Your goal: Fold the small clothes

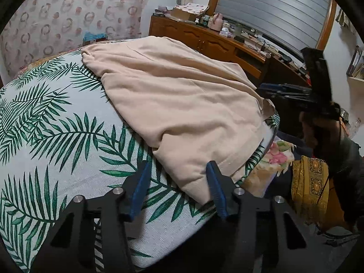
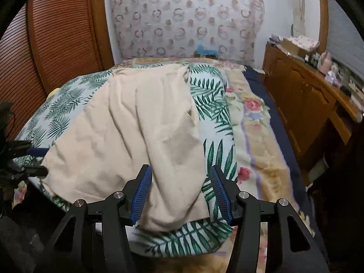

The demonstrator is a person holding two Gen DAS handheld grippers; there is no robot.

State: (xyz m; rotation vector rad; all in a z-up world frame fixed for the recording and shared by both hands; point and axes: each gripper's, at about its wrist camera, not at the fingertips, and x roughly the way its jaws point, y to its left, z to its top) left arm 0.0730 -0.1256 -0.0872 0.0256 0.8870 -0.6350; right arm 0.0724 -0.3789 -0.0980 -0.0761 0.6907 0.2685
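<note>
Left gripper (image 1: 178, 170): matte black frame with two angular linkage arms per side and triangular cut-outs in the outer arms. Four round silver screws (image 1: 117, 190) sit along the linkage, behind the fingers. Fingers (image 1: 141, 187) are blue, ribbed on their faces. Right gripper (image 2: 180, 177): same black frame, four silver screws, blue ribbed fingers (image 2: 142, 191). Behind the right gripper in the left wrist view, apparently a dark sleeve (image 1: 348, 159); detail unclear.

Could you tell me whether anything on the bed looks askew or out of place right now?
Nothing is damaged or spilled. The beige garment lies wrinkled and skewed across the leaf-print cover, one end hanging over its near edge between the open right gripper.
</note>
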